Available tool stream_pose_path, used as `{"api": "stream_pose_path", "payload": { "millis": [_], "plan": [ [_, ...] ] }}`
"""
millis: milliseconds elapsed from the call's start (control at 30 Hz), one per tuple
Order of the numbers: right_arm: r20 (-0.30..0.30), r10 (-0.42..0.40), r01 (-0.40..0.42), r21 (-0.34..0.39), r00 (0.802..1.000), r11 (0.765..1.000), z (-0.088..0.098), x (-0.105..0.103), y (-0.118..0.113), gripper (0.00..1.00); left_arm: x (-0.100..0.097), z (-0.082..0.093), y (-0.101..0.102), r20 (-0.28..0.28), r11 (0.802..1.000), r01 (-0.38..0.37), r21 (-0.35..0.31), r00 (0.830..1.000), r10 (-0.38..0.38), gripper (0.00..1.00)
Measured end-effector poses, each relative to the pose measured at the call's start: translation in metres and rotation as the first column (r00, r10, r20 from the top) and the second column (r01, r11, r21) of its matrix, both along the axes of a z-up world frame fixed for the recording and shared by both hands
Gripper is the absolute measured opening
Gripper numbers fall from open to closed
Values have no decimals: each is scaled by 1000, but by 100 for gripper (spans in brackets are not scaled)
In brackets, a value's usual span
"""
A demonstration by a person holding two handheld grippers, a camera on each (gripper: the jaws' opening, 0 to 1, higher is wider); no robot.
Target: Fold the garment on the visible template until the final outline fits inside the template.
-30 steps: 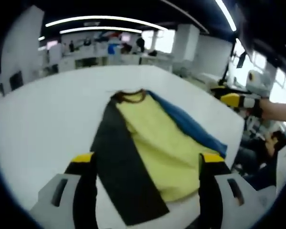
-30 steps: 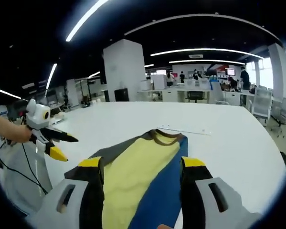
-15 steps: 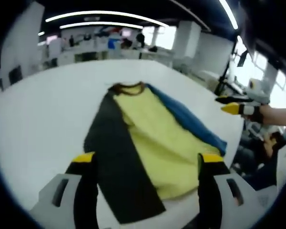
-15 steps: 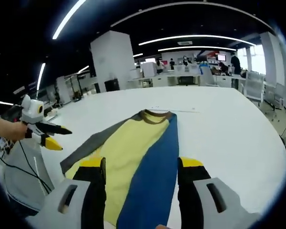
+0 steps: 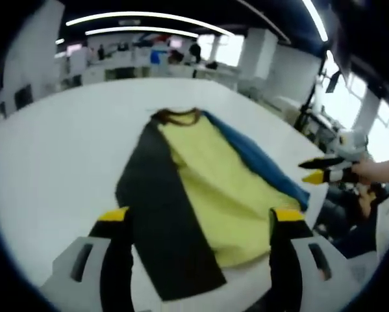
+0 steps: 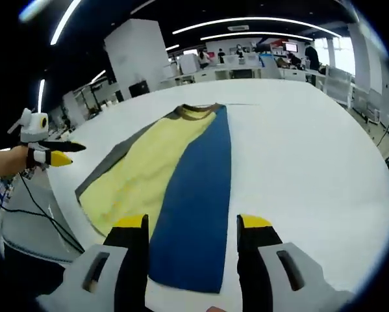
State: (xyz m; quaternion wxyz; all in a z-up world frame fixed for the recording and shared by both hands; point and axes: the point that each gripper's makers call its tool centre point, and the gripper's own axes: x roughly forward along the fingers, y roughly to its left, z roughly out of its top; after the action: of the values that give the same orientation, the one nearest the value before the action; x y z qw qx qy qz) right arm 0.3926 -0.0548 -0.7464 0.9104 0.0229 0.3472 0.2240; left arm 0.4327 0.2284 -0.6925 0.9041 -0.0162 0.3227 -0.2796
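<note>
Since a second ago the right gripper view has dropped and tipped down toward the bench (image 6: 311,149): the garment (image 6: 181,169) now runs long down the view and its near hem lies between the two jaws, where before only the upper part showed. The left gripper view has hardly shifted. In it, the right hand-held gripper (image 5: 314,170) sits lower at the right edge than it did a second ago. In the right gripper view, the left hand-held gripper (image 6: 63,152) sits higher and farther left than before.

Garment lies flat on the white bench (image 5: 51,156), collar at the far end. Three lengthwise bands: dark grey, yellow, blue. In the left gripper view the dark band is nearest that gripper; in the right gripper view the blue band is nearest.

Left hand-held gripper (image 5: 200,214): jaws wide apart, holding nothing, above the near end of the garment. Right hand-held gripper (image 6: 193,222): jaws wide apart, holding nothing, straddling the blue band's hem from above.

Each gripper, seen from the other view, is off the bench edge, clear of the cloth, held by a hand.

Around: open office, white pillar (image 6: 139,55), desks and people far off, ceiling light strips (image 5: 142,16). Cable (image 6: 48,218) hangs below the bench edge at left in the right gripper view.
</note>
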Motion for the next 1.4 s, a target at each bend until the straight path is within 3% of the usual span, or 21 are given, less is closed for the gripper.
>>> {"api": "stream_pose_path", "payload": {
  "millis": [100,300,467,500,667,733,933,1067,1400],
  "plan": [
    [-42,3,-3,1,999,1000,-12,-10,1,52,-3,0,-4,-15,999,21,-24,1000,-22,83],
    [-72,12,-13,-9,997,1000,-22,-18,4,51,-7,12,-10,-4,991,98,-87,995,-99,89],
    [-86,6,-10,-38,996,999,-31,-21,3,47,-19,14,-14,-16,981,190,-41,982,-191,87],
    [-51,15,-18,-59,999,998,-29,-19,2,46,-22,17,-15,-6,978,205,-40,979,-205,88],
    [-54,26,-31,-92,998,995,-30,-21,0,41,-28,21,-15,-9,972,226,-60,974,-227,88],
    [-34,67,-72,-156,997,985,-32,-21,-3,33,-32,19,-14,-21,970,236,-56,971,-238,88],
    [-36,54,-59,-138,998,989,-32,-19,-3,23,-40,13,-15,-47,968,238,-77,969,-242,88],
    [-33,87,-90,-139,996,986,-31,-23,3,7,-42,13,-15,-46,968,237,-81,969,-242,88],
    [-17,73,-75,-154,997,985,-27,-20,-18,2,-43,12,-14,-50,970,227,-87,972,-231,89]
  ]
}}
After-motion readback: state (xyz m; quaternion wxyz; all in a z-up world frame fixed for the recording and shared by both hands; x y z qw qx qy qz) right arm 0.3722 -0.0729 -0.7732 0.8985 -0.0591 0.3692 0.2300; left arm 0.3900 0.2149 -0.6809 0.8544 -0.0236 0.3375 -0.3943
